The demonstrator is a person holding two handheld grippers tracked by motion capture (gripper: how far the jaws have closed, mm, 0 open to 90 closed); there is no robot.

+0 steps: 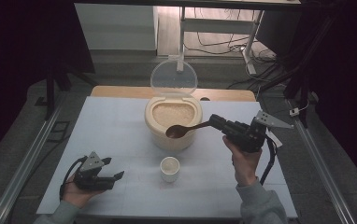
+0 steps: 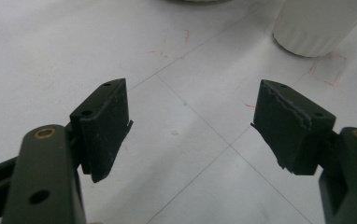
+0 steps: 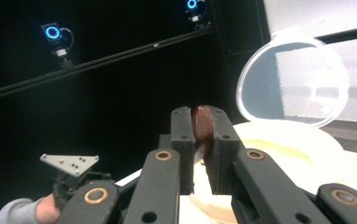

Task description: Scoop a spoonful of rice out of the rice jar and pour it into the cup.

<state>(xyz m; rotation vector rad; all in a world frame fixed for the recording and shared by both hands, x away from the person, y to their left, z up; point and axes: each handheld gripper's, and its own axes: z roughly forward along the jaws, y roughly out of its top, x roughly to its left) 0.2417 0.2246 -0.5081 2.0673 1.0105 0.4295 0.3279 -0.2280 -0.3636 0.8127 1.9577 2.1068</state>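
The left gripper is lying low at the near left, cradled in the left hand, its jaws gaping wide with nothing between them. The right hand is holding the right gripper raised and angled up and to the left, its jaws pinching tight on the spoon.

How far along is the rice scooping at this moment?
Done: the container's lid stands open, and the small cup already looks filled. In hand: the right claw grips a brown spoon held over the rice container. The left claw rests open. Whether more scoops remain is unclear.
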